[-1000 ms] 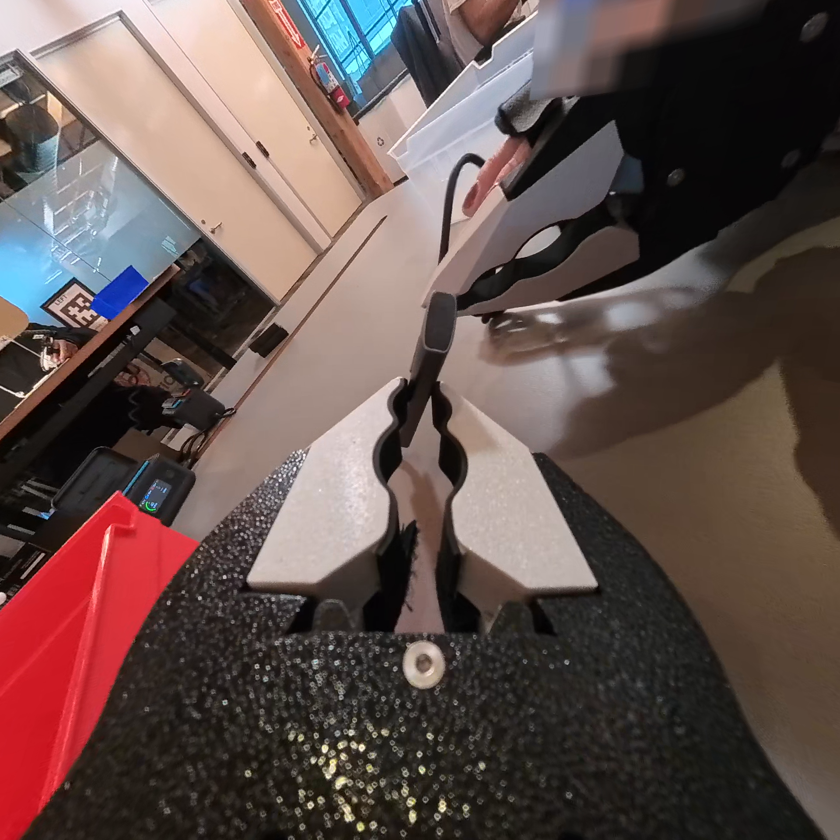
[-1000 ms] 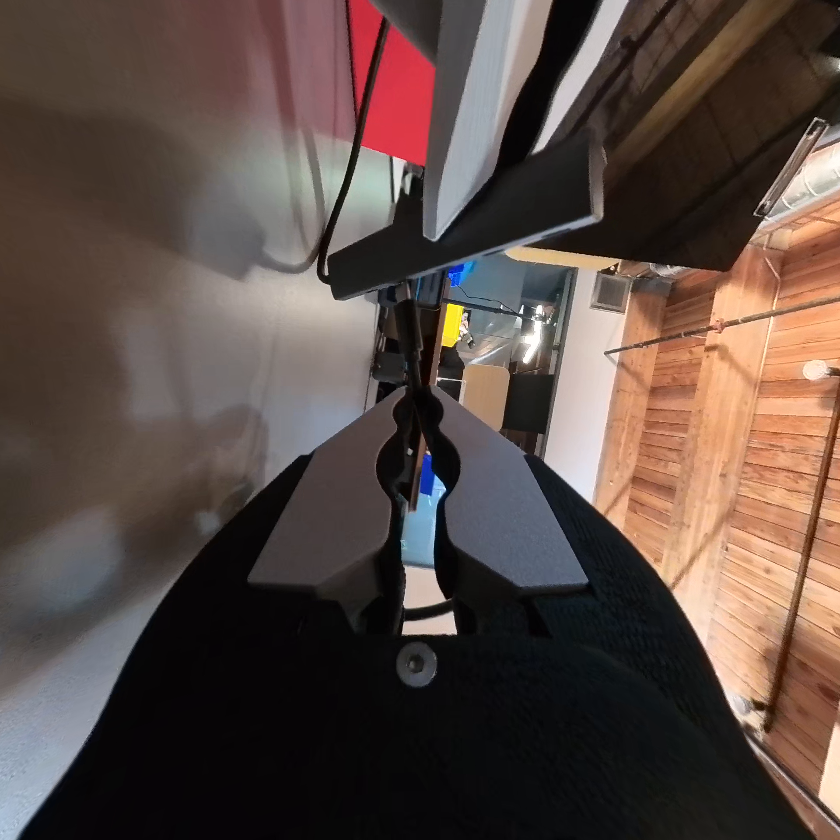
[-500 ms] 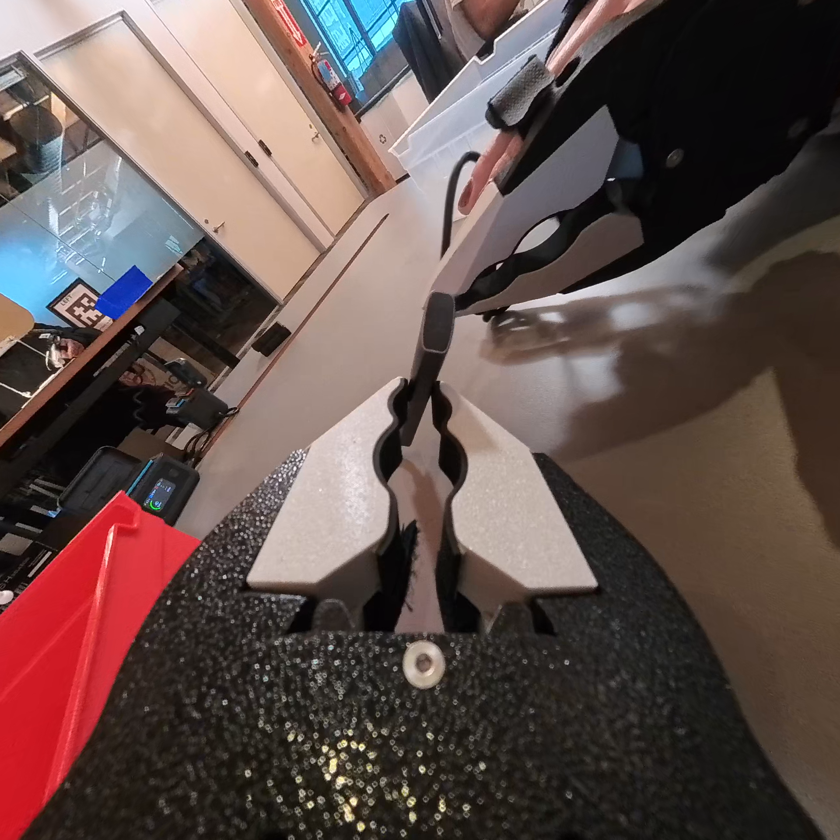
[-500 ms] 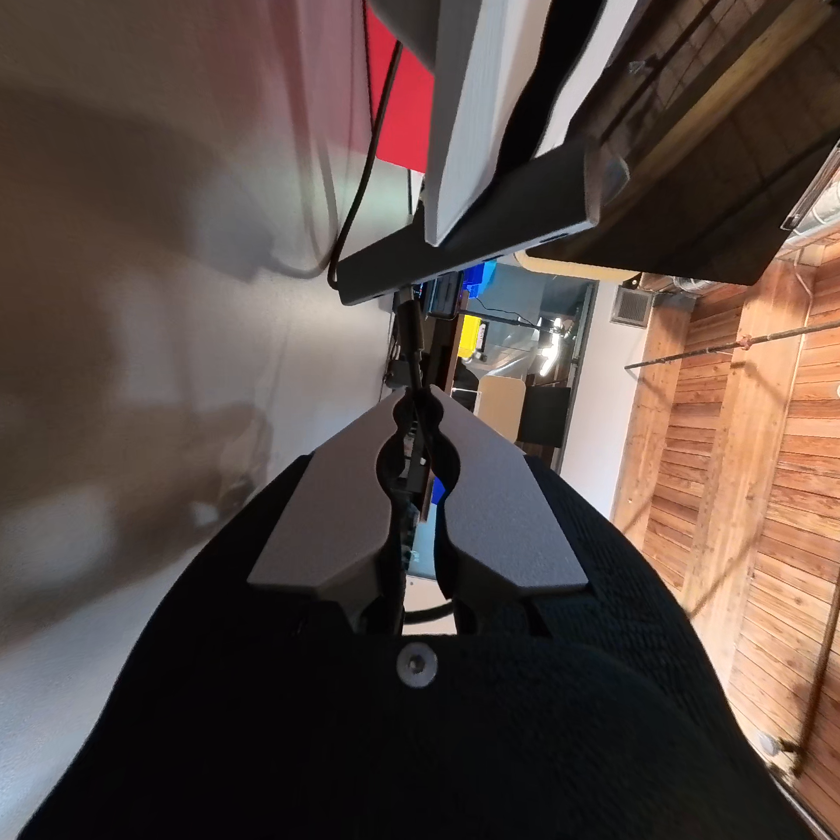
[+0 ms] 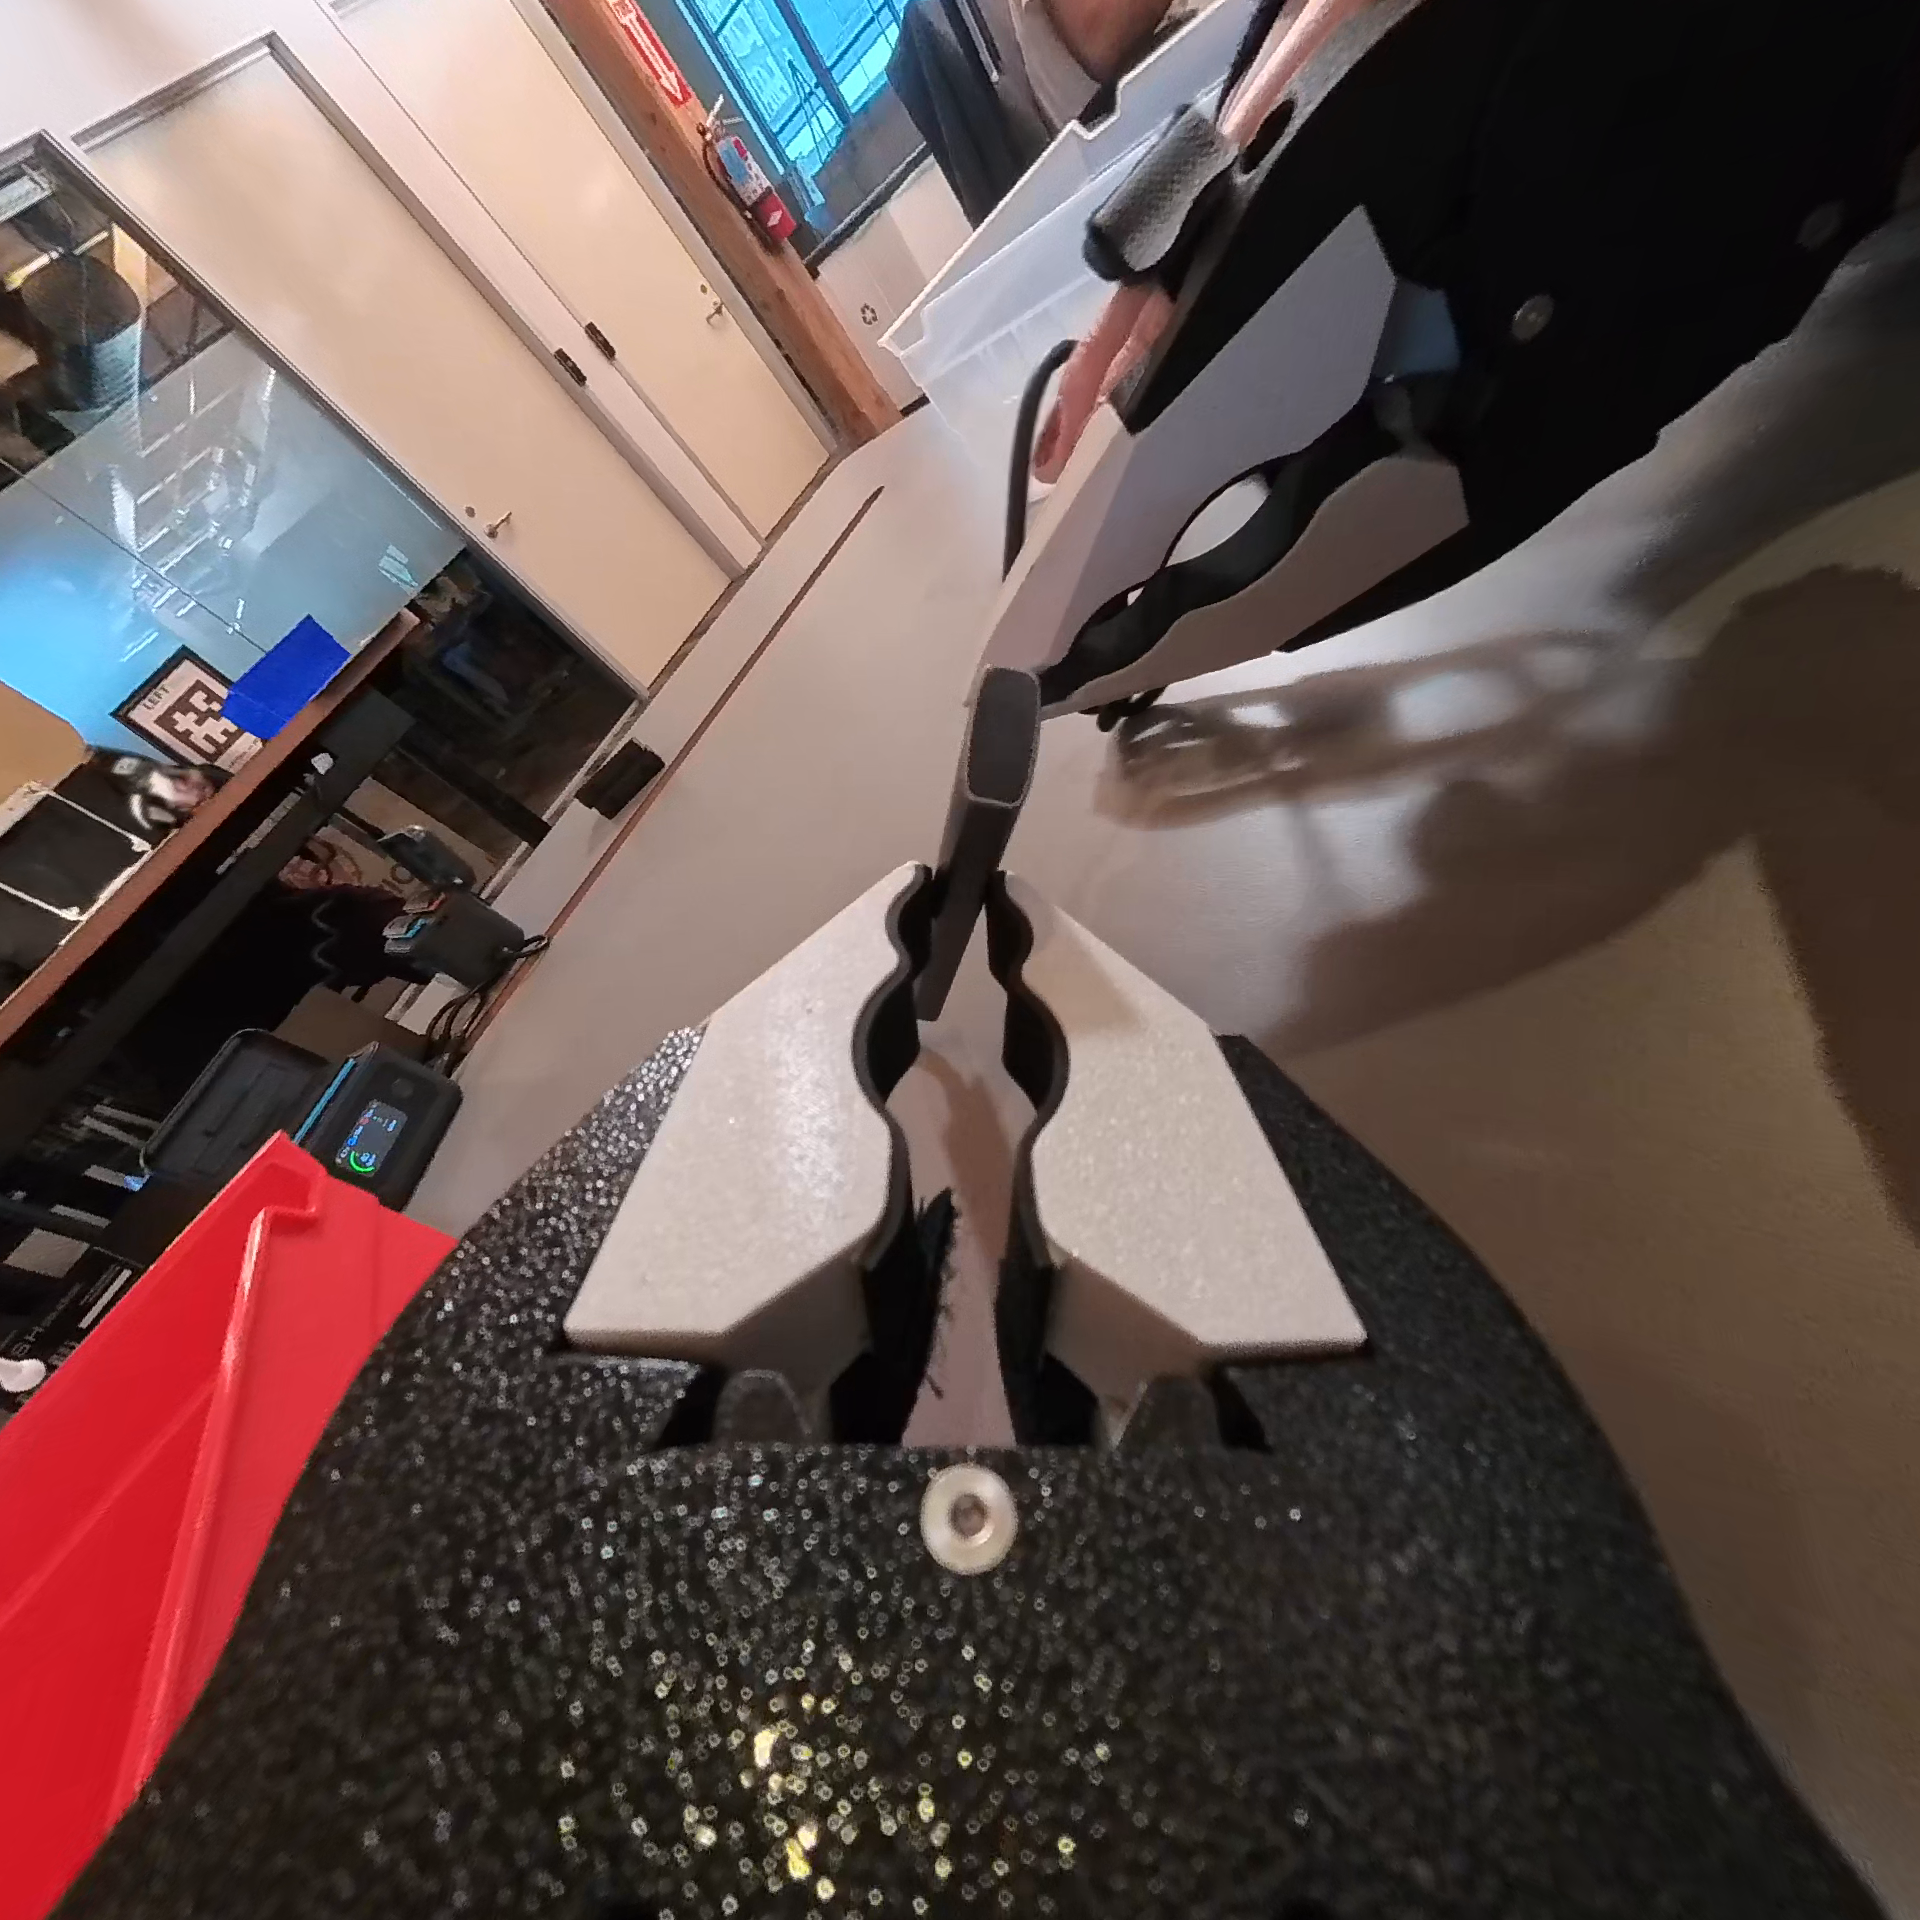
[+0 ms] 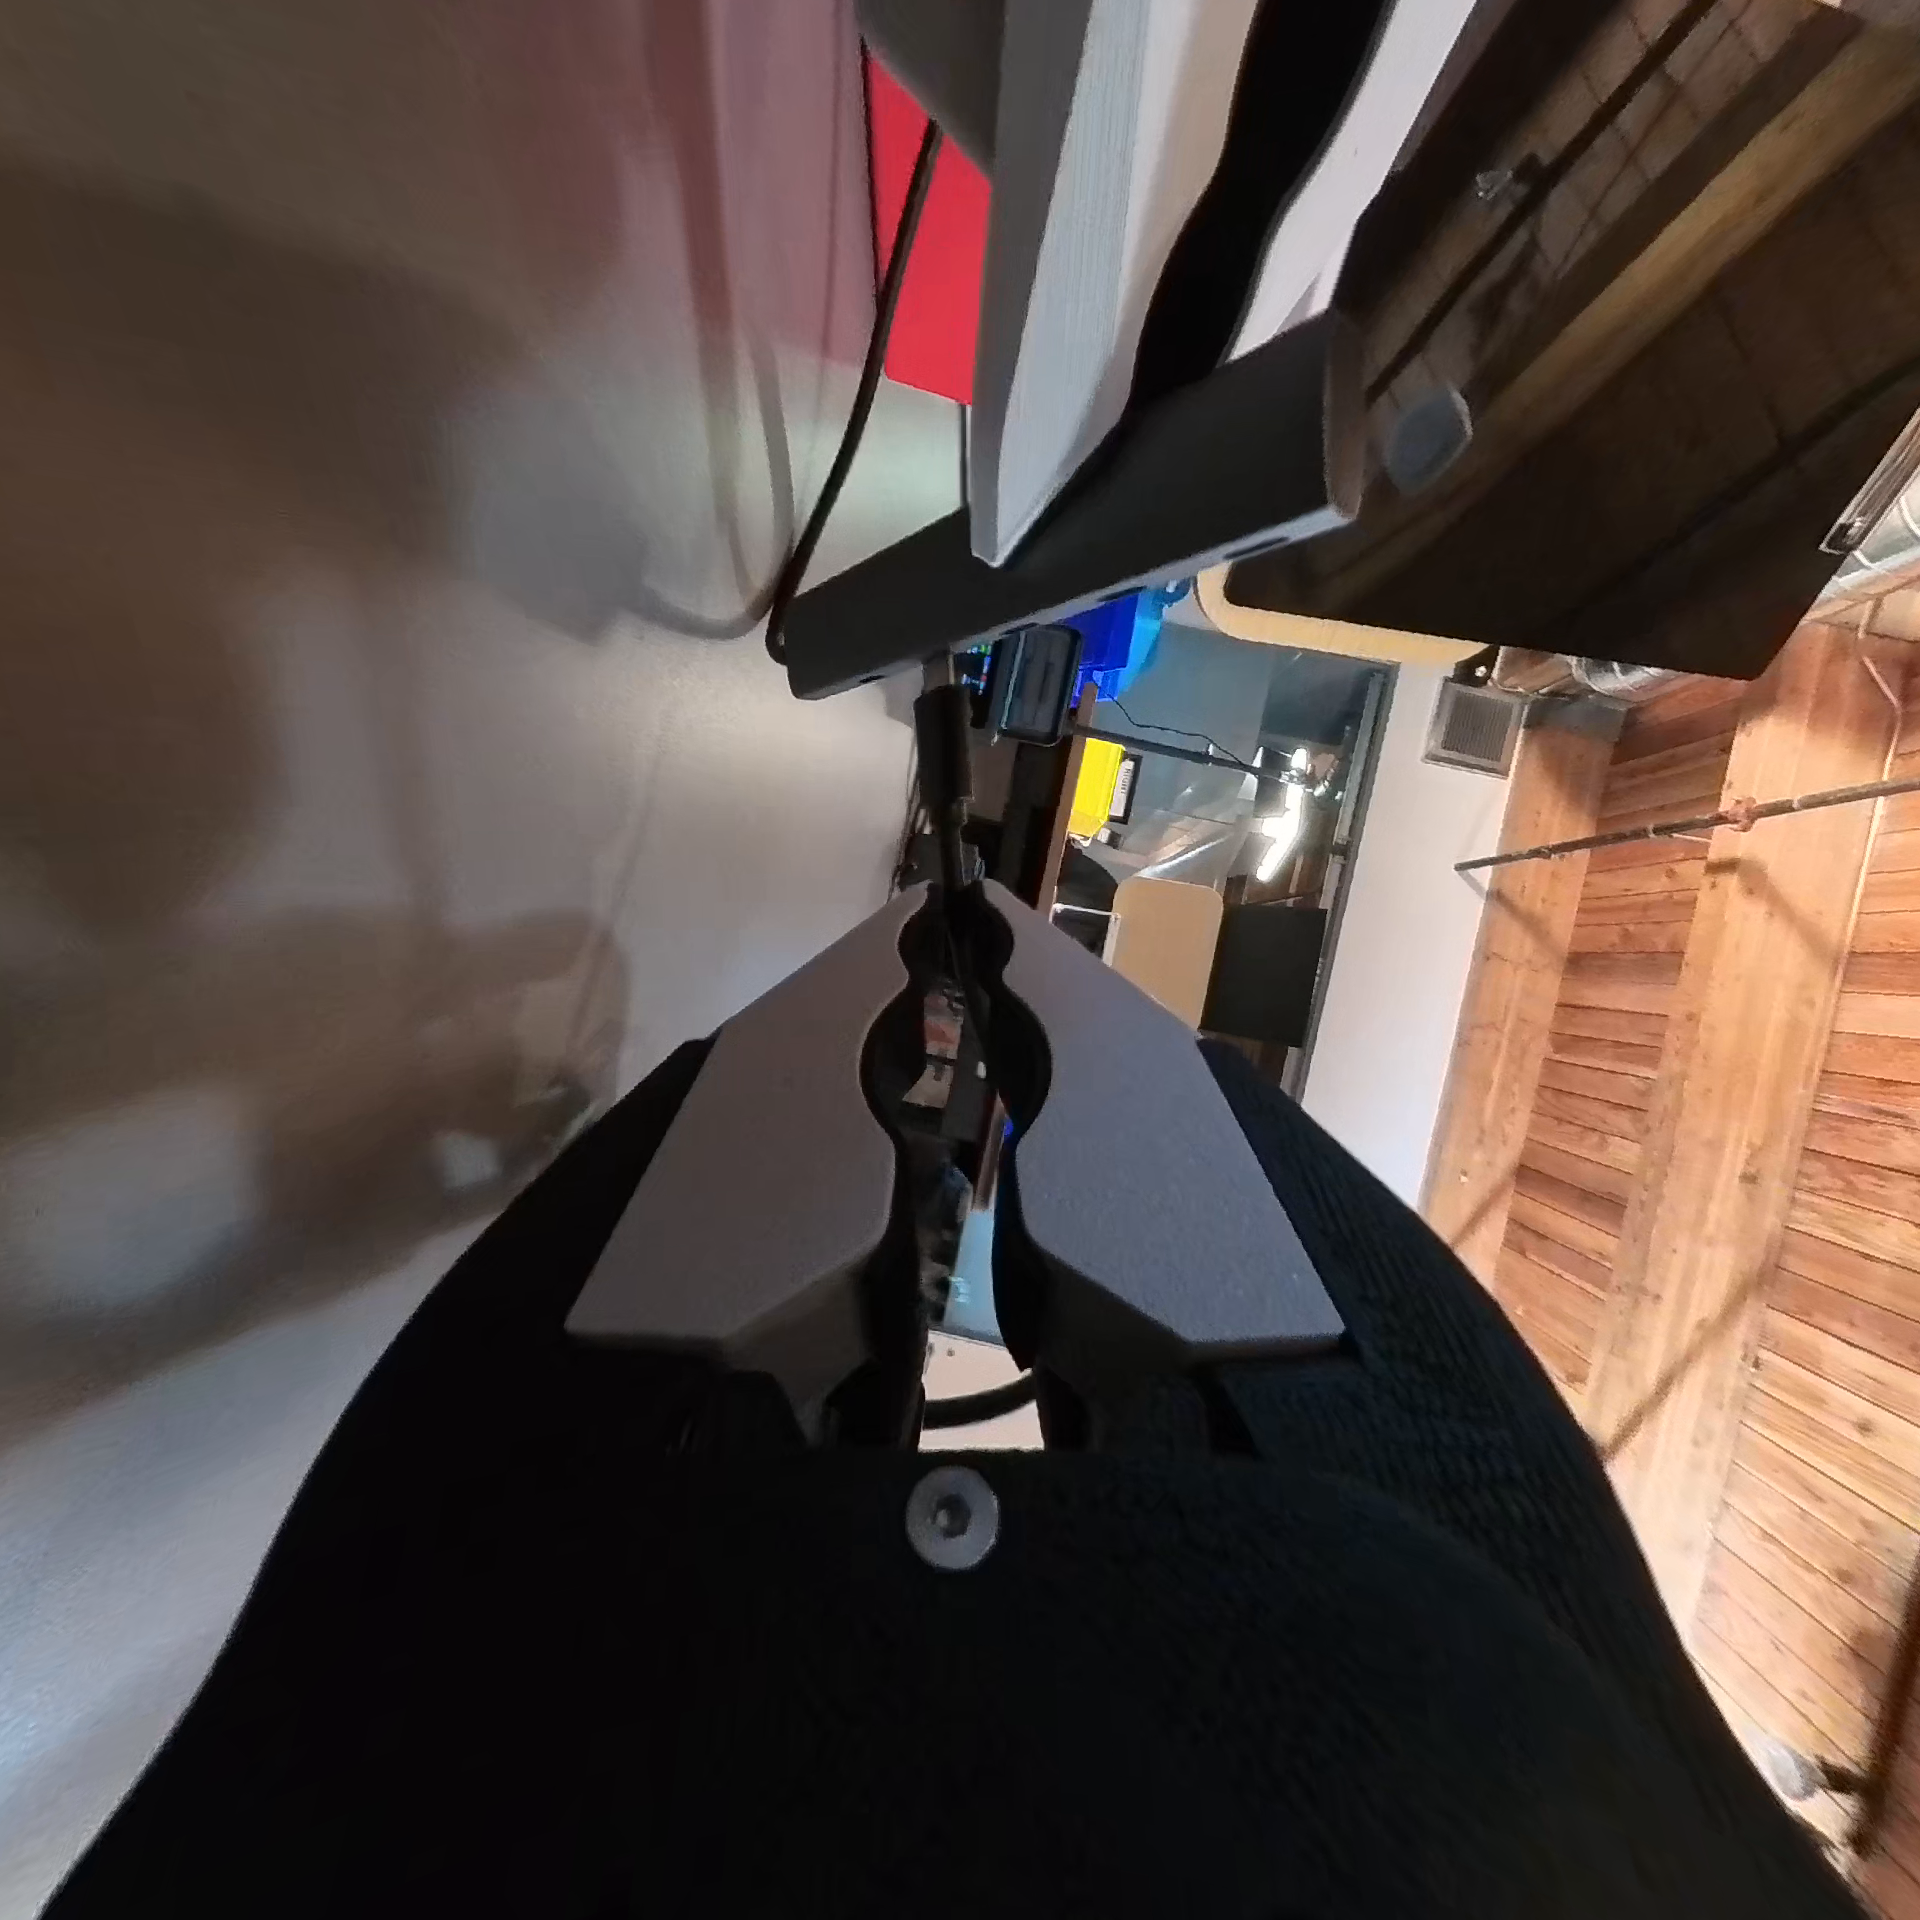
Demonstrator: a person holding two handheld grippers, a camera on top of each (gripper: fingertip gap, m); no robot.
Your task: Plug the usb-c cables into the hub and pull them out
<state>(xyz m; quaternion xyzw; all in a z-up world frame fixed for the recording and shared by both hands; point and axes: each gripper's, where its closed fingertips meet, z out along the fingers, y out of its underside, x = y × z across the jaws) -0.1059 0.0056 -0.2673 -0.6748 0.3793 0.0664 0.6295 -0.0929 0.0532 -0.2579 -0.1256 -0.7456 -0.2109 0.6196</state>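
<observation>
- Pads of the left gripper [image 5: 961, 894] clamp the slim dark-grey metal hub [image 5: 992, 769], bracing it clear of the pale tabletop [image 5: 1455, 1143].
- Right gripper [image 6: 961, 896], nearly closed, pinches the thin black usb-c cable [image 6: 951, 831] just behind its plug [image 6: 943, 732], seated in the hub's edge, probably for pulling.
- Red bin [image 5: 156, 1455] sits beside the hub's holder.

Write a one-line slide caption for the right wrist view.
Right gripper pinches a black USB-C cable whose plug meets the dark grey hub, clamped by the left gripper above.
</observation>
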